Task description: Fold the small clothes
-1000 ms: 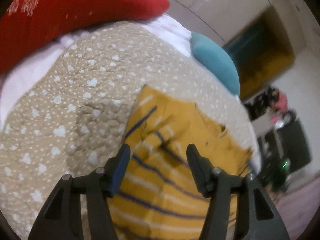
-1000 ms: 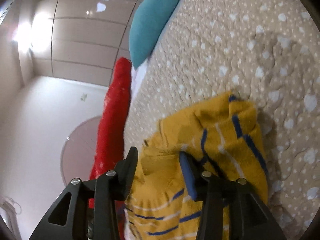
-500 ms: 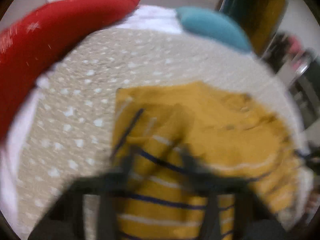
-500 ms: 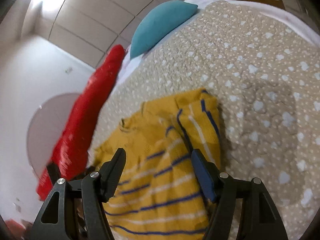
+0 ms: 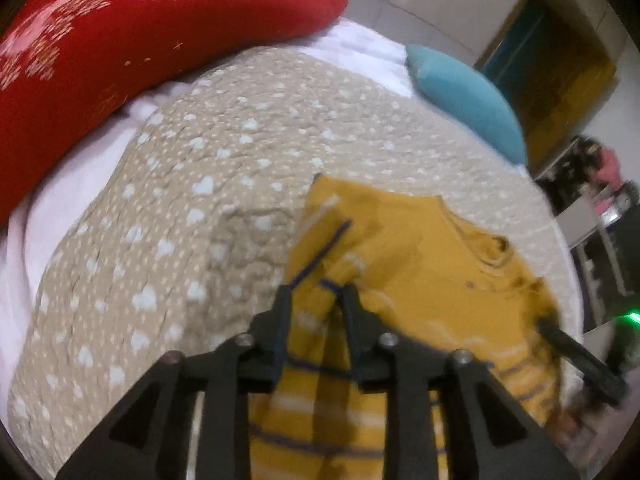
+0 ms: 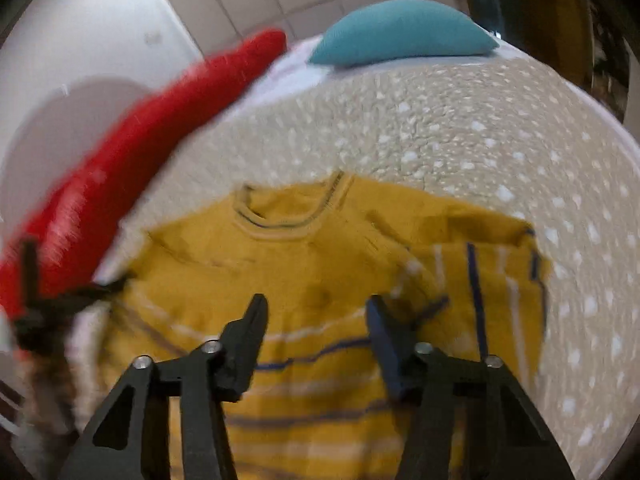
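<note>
Left gripper (image 5: 316, 294) has its jaws narrow and opening, tips over the folded-in striped sleeve (image 5: 320, 240) of the yellow sweater (image 5: 420, 264); knit sits between the tips, but blur hides whether the pads press on it, so a grip there cannot be told. Right gripper (image 6: 316, 308) stands about half spread and is closing, hovering above the sweater's chest with fabric below the tips, nothing pinched as far as the view shows. The sweater lies on the beige dotted quilt (image 5: 192, 208), collar (image 6: 276, 216) toward the pillows, one sleeve already laid across the body on the side of the left gripper, hem toward the camera. The step looks like finishing the sleeve fold and moving to the next one. To do it well: let the sleeve settle flat before the left tips lift, so it does not drag back open; take the next pinch at an edge, not mid-chest, where only a bump of knit comes up; grab a single layer, both tools level, so the crease runs straight. Risk: loose knit bunches. Red pillow (image 5: 120, 52) and teal cushion (image 5: 468, 96) lie well apart from the work.
</note>
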`<state>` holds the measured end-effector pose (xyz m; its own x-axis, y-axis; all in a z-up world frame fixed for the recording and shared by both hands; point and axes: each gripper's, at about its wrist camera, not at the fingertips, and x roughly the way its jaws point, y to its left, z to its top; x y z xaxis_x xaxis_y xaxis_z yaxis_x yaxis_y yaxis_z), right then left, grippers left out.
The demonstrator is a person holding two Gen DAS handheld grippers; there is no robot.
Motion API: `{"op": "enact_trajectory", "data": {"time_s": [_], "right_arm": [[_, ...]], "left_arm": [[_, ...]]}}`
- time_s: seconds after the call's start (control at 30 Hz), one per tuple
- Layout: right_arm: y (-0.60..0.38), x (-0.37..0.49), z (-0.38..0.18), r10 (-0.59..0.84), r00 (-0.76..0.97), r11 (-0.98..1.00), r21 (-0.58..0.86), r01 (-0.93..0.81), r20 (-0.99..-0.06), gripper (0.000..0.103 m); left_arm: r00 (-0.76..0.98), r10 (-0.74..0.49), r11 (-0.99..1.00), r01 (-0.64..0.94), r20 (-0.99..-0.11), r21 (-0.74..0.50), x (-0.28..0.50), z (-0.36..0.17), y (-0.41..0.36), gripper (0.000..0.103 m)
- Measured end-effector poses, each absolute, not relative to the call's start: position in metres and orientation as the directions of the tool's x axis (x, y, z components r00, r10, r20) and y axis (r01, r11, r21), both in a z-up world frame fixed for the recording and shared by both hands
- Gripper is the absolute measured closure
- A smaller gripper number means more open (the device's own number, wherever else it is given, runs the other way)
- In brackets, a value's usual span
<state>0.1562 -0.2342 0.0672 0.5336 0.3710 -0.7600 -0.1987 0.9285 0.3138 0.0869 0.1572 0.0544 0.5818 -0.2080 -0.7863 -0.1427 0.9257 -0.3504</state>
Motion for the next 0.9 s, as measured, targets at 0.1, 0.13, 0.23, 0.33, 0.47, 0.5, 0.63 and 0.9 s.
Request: {"op": "enact_trajectory", "data": {"time_s": [0.1, 0.13, 0.23, 0.33, 0.47, 0.5, 0.63, 0.9], "right_arm": [[-0.238, 0.185, 0.049, 0.281, 0.524, 0.958, 0.265, -0.107, -0.804, 0.057], [-0.244, 0.191, 0.047, 0.270, 0.534, 0.959, 0.276, -0.069, -0.801, 0.058], [-0.258, 0.191, 0.052, 0.296, 0.554, 0.934, 0.357, 0.003, -0.778, 0.057], [-0.262, 0.167, 0.070, 0.302, 0.593, 0.932, 0.362, -0.018, -0.747, 0.054], [-0.264, 0.108, 0.093, 0.328, 0.612, 0.939, 0.320, -0.127, -0.720, 0.054], [-0.265, 0.090, 0.096, 0.328, 0.616, 0.941, 0.302, -0.150, -0.716, 0.054], [-0.270, 0.034, 0.093, 0.354, 0.611, 0.935, 0.289, -0.207, -0.708, 0.054], [-0.303, 0.003, 0.052, 0.243, 0.580, 0.967, 0.241, -0.082, -0.778, 0.059]], "left_arm": [[0.636, -0.205, 0.928, -0.114, -0.744, -0.354, 0.049, 0.072, 0.161, 0.056], [0.648, -0.195, 0.932, -0.111, -0.736, -0.344, 0.040, 0.076, 0.161, 0.047], [0.673, -0.154, 0.947, -0.107, -0.724, -0.302, 0.005, 0.083, 0.162, 0.033], [0.673, -0.149, 0.947, -0.114, -0.724, -0.301, -0.026, 0.079, 0.162, 0.027], [0.650, -0.184, 0.921, -0.149, -0.738, -0.361, -0.058, 0.064, 0.161, 0.026], [0.646, -0.186, 0.918, -0.155, -0.740, -0.366, -0.065, 0.062, 0.160, 0.026], [0.640, -0.134, 0.930, -0.182, -0.756, -0.319, -0.094, 0.056, 0.146, 0.024], [0.653, -0.028, 0.925, -0.271, -0.757, -0.268, -0.136, 0.062, 0.173, 0.021]]}}
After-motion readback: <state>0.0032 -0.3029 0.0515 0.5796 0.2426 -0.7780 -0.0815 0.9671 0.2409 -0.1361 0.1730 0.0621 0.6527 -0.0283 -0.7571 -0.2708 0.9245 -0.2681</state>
